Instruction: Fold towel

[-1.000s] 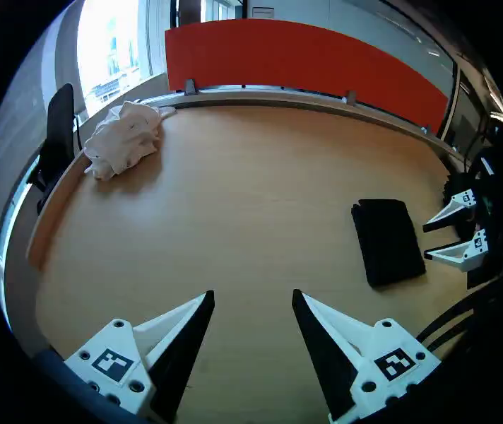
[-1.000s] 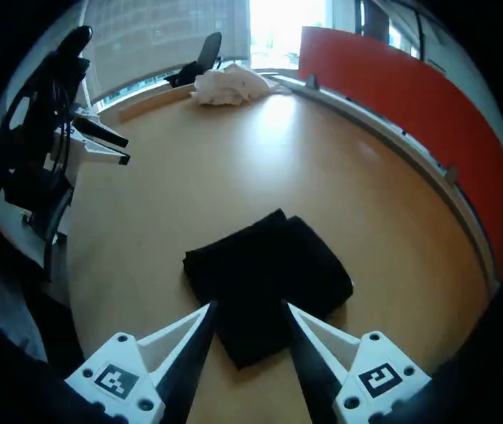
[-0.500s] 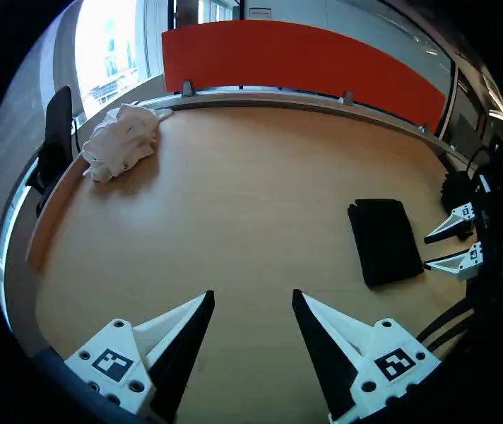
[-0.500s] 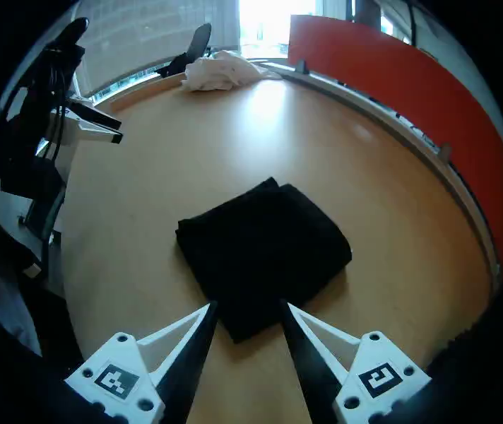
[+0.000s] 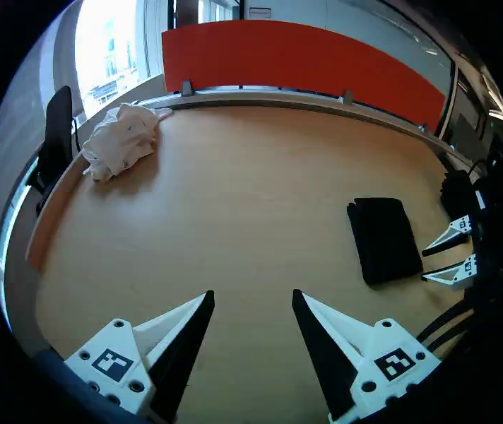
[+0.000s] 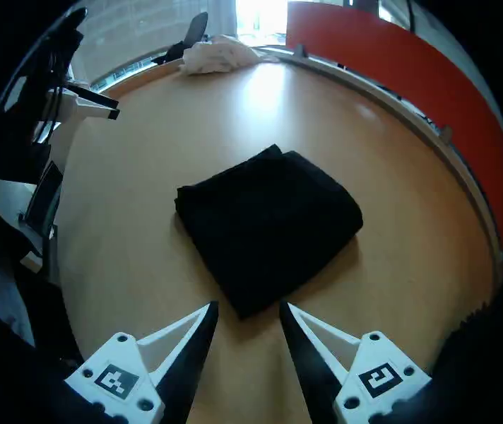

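A black towel lies folded into a neat rectangle on the wooden table. In the left gripper view the black towel sits at the right of the table. My right gripper is open just short of the towel's near corner, touching nothing. In the left gripper view the right gripper shows at the far right, beside the towel. My left gripper is open over bare table, far from the towel. In the right gripper view the left gripper shows at the upper left.
A crumpled white cloth lies at the table's far left corner; the white cloth is at the top of the right gripper view. A red divider panel runs along the table's far edge. A black chair stands beyond the left edge.
My right gripper has drawn back from the folded black towel, so its fingertips no longer overlap it. The left gripper has stayed in place.
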A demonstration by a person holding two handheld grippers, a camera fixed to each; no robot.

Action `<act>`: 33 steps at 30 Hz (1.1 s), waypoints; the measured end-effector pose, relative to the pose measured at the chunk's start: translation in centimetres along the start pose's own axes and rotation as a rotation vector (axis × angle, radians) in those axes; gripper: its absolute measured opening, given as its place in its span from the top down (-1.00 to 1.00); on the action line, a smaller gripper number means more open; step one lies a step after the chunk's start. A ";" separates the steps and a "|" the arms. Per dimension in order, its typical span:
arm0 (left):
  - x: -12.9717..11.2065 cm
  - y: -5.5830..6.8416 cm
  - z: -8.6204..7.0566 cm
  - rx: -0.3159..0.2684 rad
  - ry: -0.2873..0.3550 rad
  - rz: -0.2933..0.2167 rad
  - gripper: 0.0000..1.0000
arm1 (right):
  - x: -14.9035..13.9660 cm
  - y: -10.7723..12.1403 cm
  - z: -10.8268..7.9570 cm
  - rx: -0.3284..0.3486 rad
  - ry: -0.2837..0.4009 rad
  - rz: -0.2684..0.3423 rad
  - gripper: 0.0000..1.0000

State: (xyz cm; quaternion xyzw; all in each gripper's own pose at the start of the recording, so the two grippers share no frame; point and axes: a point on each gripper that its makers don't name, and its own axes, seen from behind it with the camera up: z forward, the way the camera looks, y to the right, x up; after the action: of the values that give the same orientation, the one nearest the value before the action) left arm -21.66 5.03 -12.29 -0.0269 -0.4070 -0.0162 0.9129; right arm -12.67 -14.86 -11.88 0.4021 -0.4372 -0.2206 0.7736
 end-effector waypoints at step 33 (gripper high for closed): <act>-0.3 0.2 0.1 -0.004 -0.004 0.006 -0.62 | -0.4 0.3 1.1 -0.015 0.004 0.057 0.90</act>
State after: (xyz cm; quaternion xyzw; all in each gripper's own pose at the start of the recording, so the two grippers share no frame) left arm -21.87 5.25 -12.44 -0.0299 -0.4086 -0.0144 0.9121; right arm -13.78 -14.89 -11.48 0.3840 -0.4452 -0.2009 0.7836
